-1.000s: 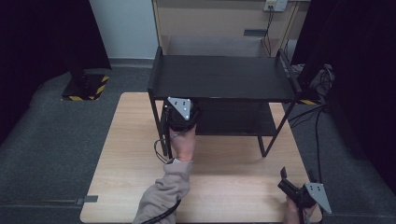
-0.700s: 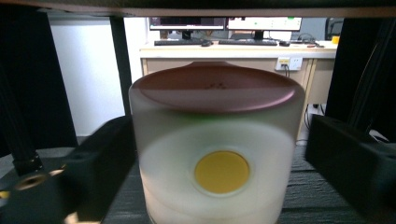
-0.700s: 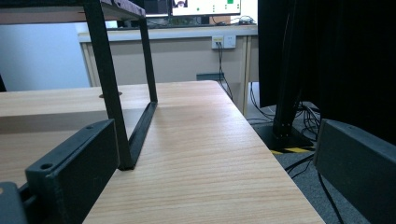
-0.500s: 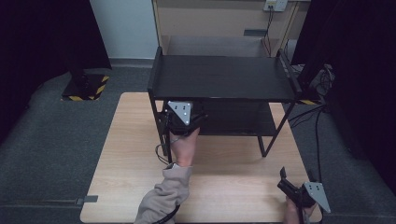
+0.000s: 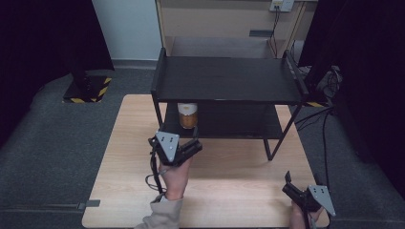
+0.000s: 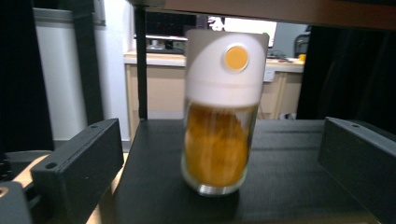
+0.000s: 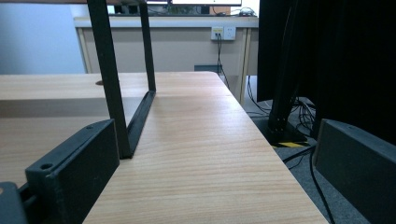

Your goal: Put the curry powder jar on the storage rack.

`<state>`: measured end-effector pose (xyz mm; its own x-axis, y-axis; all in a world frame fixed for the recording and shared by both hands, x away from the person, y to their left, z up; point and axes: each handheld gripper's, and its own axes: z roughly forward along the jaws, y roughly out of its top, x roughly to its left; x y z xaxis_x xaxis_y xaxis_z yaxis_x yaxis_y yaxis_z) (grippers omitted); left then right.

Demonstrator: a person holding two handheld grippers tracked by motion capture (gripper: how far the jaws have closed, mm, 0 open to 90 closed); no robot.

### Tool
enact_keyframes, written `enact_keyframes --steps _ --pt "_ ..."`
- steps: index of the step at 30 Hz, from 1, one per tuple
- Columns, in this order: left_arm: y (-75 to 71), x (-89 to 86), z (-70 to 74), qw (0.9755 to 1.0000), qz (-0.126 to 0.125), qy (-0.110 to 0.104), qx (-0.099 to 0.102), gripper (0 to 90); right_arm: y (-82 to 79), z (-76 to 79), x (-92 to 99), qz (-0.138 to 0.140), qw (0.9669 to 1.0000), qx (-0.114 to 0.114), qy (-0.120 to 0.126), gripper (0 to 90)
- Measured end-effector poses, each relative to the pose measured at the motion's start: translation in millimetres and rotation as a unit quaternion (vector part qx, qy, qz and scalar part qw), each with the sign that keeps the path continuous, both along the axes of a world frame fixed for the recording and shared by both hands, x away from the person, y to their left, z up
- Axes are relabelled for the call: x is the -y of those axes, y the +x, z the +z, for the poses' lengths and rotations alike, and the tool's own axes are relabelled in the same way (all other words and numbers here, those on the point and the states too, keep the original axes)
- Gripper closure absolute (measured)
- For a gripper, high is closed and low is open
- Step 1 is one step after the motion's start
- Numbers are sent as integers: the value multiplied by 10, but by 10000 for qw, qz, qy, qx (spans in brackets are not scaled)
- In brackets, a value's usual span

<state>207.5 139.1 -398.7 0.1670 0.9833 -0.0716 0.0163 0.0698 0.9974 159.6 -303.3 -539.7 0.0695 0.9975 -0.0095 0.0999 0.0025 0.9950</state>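
The jar [image 5: 187, 115] stands upright on the lower shelf [image 5: 239, 125] of the black rack [image 5: 229, 78], close to that shelf's left end and just behind its front edge. It is a clear glass jar with orange-yellow contents and a white cap; in the left gripper view the jar [image 6: 220, 112] shows an orange round spot on the cap, and its base rests flat on the dark shelf board.

The left gripper [image 5: 184, 149] is over the wooden table [image 5: 229, 186], in front of the rack and near the jar but apart from it — nothing lies between its jaws. The jaws stand wide open, having just been opening, and in the left gripper view they frame the jar from either side without touching it. The jar's picture there is slightly blurred. A person's hand and a pale sleeve [image 5: 165, 217] come in from the bottom edge behind this gripper, with its cable looping down beside the wrist.

The right gripper [image 5: 302, 190] sits low at the near right corner of the table, well apart from the jar and the rack. Its jaws are spread too, and they have hold of nothing — the right gripper view looks between them along bare wood towards a black rack leg [image 7: 112, 79], with a dark curtain and floor cables off to the side.

The rack's upper shelf is bare and hides the back part of the lower one from above.
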Motion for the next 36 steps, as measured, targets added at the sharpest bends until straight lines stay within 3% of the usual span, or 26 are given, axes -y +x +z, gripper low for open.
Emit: enact_keyframes --steps 2,4,6,8,10,12,15,17,18,21,22,24,26,27,28,31,32,35,36 --pt "-155 -245 -147 9999 -85 -93 112 0 7 11 -9 -10 10000 -42 -26 5" --pt "-204 -310 -206 9998 -42 -100 146 0 11 15 -17 -23 10000 -57 -43 5" --pt "-259 -446 -290 9999 -45 -86 125 0 13 17 -24 -39 10000 -64 -52 5" --pt "-343 -699 -447 9999 12 -97 85 0 16 20 -29 -67 9999 -73 -26 5" --pt "-361 -787 -492 9999 10 -118 72 0 18 24 -31 -72 9999 -85 -25 6" --pt "-432 -1051 -645 9995 31 -273 135 0 31 39 -34 -36 9999 -150 -78 5" --pt "-467 -1188 -729 9996 116 -231 130 0 40 49 -32 -5 9998 -188 -116 5" --pt "-483 -1312 -802 9996 206 -165 33 0 58 70 -48 12 9994 -277 -217 5" --pt "-482 -1421 -874 9994 321 -69 -107 0 63 75 -54 5 9993 -297 -240 6" --pt "-470 -1518 -947 9986 438 -69 -279 0 63 75 -60 -14 9993 -298 -242 5" --pt "-467 -1616 -1030 9976 510 -249 -409 0 64 76 -60 -15 9992 -304 -245 5" --pt "-463 -1661 -1075 9969 544 -309 -470 0 66 77 -60 -5 9992 -309 -254 5" --pt "-433 -1702 -1155 9958 634 -247 -612 0 68 81 -56 35 9990 -330 -292 5" --pt "-433 -1702 -1155 9958 634 -247 -612 0 68 81 -56 35 9990 -330 -292 5" --pt "-389 -1745 -1207 9949 580 -264 -782 0 74 85 -55 46 9989 -351 -315 5" --pt "-368 -1777 -1201 9940 488 -347 -919 0 75 88 -55 61 9987 -365 -340 5" --pt "-390 -1781 -1228 9948 450 -436 -798 3 75 88 -55 67 9987 -367 -343 5" --pt "-388 -1778 -1231 9947 391 -411 -859 7 73 85 -57 60 9988 -357 -343 5" --pt "-351 -1778 -1214 9933 377 -385 -1021 7 69 81 -57 52 9988 -345 -337 5"
